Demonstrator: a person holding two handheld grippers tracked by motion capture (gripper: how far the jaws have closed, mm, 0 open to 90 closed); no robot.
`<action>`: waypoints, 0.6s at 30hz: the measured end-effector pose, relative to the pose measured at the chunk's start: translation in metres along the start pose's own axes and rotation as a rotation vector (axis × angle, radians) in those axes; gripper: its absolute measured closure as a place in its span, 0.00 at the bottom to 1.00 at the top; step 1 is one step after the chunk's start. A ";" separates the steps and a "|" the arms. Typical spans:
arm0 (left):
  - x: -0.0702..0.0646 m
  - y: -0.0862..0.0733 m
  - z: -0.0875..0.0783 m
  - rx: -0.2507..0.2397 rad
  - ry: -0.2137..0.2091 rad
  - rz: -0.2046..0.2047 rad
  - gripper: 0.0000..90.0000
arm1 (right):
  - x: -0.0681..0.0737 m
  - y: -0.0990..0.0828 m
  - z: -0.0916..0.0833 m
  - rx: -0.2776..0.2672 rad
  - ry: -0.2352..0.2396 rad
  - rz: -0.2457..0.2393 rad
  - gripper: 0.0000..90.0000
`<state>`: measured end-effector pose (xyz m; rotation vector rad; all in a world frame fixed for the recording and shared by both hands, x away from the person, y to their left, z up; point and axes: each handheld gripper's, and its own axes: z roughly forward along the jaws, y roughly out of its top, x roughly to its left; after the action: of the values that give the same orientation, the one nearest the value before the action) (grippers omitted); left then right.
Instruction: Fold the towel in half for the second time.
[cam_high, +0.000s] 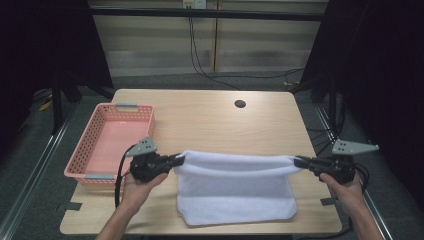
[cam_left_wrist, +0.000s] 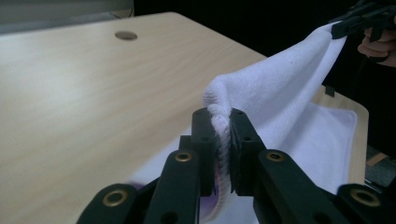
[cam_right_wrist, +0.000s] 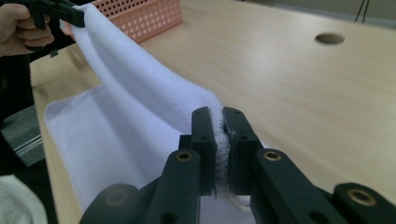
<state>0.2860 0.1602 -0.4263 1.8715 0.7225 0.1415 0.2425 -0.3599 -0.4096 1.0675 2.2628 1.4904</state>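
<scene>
A white towel (cam_high: 235, 187) lies on the near half of the wooden table (cam_high: 210, 120). Its far edge is lifted off the table and stretched between my two grippers, while the near part rests flat. My left gripper (cam_high: 181, 160) is shut on the towel's left corner (cam_left_wrist: 219, 116), the cloth pinched between the black jaws. My right gripper (cam_high: 298, 161) is shut on the right corner (cam_right_wrist: 219, 121). The left gripper view also takes in the right gripper (cam_left_wrist: 355, 21) far off at the towel's other end. The right gripper view has the left gripper (cam_right_wrist: 56, 11) at top left.
A pink perforated basket (cam_high: 112, 140) with nothing in it stands at the table's left edge, just beyond my left hand. A round cable hole (cam_high: 240, 104) sits near the table's far edge. Dark floor and black frame posts surround the table.
</scene>
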 end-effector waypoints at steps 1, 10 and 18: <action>-0.004 -0.008 0.001 0.016 0.002 -0.003 0.92 | 0.002 -0.008 0.001 0.010 0.009 0.010 0.93; -0.018 -0.038 -0.010 0.076 -0.064 -0.005 0.91 | 0.023 -0.047 -0.003 0.082 0.008 0.043 0.91; -0.025 -0.061 0.002 0.212 -0.093 0.031 0.91 | 0.033 -0.065 0.006 0.213 0.026 0.008 0.86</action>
<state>0.2416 0.1602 -0.4748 2.0768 0.6660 -0.0030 0.1934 -0.3476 -0.4628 1.1201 2.4822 1.2956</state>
